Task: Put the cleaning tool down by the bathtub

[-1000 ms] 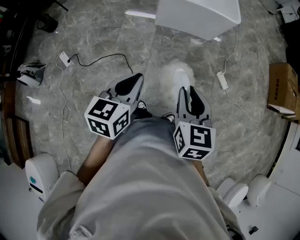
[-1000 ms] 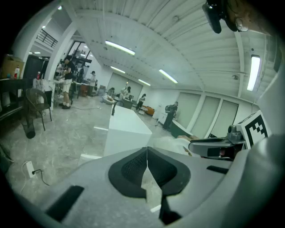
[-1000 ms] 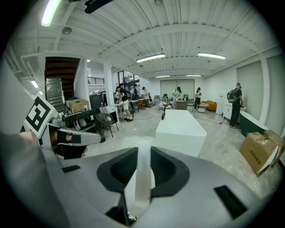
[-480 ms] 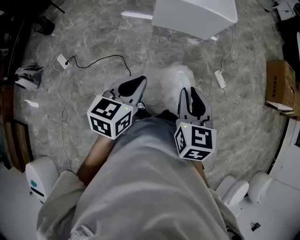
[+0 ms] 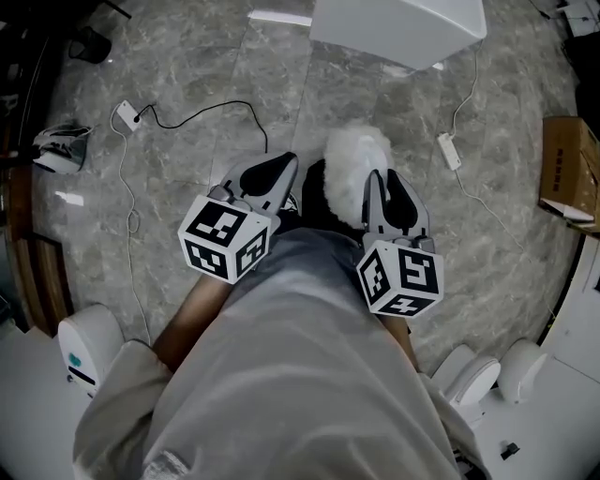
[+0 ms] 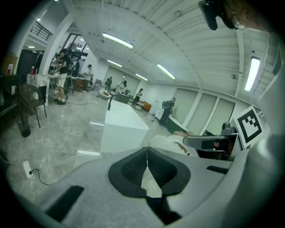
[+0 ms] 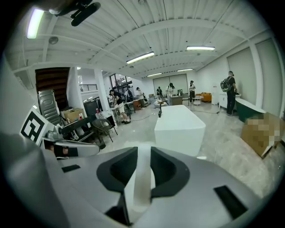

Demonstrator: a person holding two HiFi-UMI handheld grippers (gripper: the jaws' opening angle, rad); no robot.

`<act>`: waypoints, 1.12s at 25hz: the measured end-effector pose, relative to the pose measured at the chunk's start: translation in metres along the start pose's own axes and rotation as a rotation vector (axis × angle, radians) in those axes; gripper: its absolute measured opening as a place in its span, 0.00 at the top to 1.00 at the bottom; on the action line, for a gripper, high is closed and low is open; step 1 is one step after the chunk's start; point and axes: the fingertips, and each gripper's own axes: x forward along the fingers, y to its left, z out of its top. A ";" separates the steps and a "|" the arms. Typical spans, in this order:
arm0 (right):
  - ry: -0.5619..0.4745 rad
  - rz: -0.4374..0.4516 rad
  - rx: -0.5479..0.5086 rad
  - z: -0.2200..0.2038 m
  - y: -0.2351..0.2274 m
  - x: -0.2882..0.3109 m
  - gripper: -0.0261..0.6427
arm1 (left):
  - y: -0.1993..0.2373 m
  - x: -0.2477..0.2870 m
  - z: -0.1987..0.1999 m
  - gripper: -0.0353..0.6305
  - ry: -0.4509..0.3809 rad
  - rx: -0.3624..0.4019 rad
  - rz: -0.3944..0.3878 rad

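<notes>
The cleaning tool is a duster with a fluffy white head (image 5: 352,172) and a white handle (image 7: 141,178). My right gripper (image 5: 380,180) is shut on that handle, which runs up between the dark pads in the right gripper view. The head sticks out ahead of the jaws, above the floor. My left gripper (image 5: 279,164) is beside it on the left, shut, with the pad tips touching and nothing between them (image 6: 147,150). The white block-shaped bathtub (image 5: 398,28) stands on the floor ahead, apart from both grippers, and shows in the gripper views too (image 6: 122,129) (image 7: 180,124).
A black cable with a plug (image 5: 187,117) lies on the marble floor at the left, a white power strip with cord (image 5: 448,152) at the right. A cardboard box (image 5: 567,169) sits far right. White units stand near my feet (image 5: 89,342) (image 5: 478,380). People and chairs (image 6: 29,100) are far off.
The duster's head was a faint blur and now shows sharp and larger ahead of the right jaws. Both grippers have shifted slightly to the right. The grip is unchanged.
</notes>
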 end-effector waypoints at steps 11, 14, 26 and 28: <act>0.026 0.018 0.020 0.043 -0.052 0.081 0.83 | 0.031 0.079 0.051 0.93 0.024 -0.001 0.033; 0.039 0.035 0.013 0.060 -0.067 0.105 0.83 | 0.039 0.104 0.069 0.93 0.032 -0.008 0.043; 0.064 0.108 -0.002 0.115 -0.121 0.183 0.84 | 0.062 0.186 0.136 0.93 0.008 -0.037 0.107; 0.061 0.120 -0.004 0.122 -0.130 0.191 0.84 | 0.063 0.197 0.144 0.93 0.004 -0.033 0.115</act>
